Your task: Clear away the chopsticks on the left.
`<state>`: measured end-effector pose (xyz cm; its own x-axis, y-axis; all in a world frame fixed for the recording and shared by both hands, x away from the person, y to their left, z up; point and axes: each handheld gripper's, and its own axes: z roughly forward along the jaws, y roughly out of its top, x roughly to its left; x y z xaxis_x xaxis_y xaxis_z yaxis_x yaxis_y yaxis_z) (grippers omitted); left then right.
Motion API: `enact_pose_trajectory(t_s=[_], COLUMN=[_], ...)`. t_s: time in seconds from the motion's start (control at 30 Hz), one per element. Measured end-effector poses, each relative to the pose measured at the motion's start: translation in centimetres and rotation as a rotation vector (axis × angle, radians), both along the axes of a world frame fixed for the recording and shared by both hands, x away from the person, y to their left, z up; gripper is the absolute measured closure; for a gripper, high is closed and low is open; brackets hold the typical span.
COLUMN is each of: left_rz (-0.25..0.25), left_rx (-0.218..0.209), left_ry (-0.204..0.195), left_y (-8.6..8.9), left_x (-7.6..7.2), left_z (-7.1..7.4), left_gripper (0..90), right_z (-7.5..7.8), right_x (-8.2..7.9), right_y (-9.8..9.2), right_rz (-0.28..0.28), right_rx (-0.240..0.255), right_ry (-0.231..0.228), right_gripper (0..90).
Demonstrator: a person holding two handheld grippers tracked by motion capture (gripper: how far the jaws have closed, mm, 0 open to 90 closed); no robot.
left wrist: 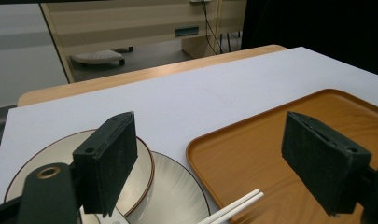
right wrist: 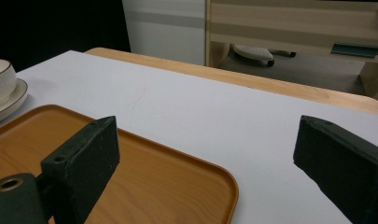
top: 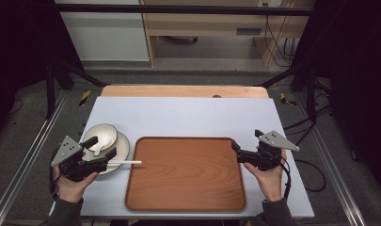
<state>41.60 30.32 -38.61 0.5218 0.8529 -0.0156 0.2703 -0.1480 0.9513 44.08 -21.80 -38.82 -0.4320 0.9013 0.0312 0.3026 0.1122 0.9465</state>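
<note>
Over the bowl [top: 103,135] and chopsticks [top: 126,163], the left tool [top: 105,149] is gaping wide; the right tool [top: 235,151] is hovering wide beside the tray [top: 188,190].

My bench [top: 188,113] has a pale grey-white top with a strip of bare wood along its far edge. A brown wooden tray [top: 186,174] lies flat on it near my side, about the middle. To my left, just beside the tray, a plate [top: 122,147] sits on the bench. White chopsticks [top: 129,163] reach from the plate over the tray's left rim.
</note>
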Motion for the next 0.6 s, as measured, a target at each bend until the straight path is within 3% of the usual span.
enact_pose_trajectory(t_s=[0.4, 0.5, 0.6], left_rz=[-0.042, -0.078, -0.083], left_rx=[0.036, 0.055, 0.059], left_ry=[0.005, 0.024, 0.039], left_y=[1.6, 2.5, 3.0], left_x=[-1.1, -1.9, -2.1], left_z=[0.0, -0.2, -0.4], left_gripper=[18.7, 18.9, 18.9], right_z=[0.1, 0.2, 0.2], right_x=[-0.2, -0.3, -0.4], right_y=[0.6, 0.7, 0.5], right_rz=[0.023, 0.025, 0.024], right_rx=[-0.008, -0.005, 0.0], right_ry=[0.01, 0.01, 0.009], right_gripper=[8.1, 8.1, 8.2])
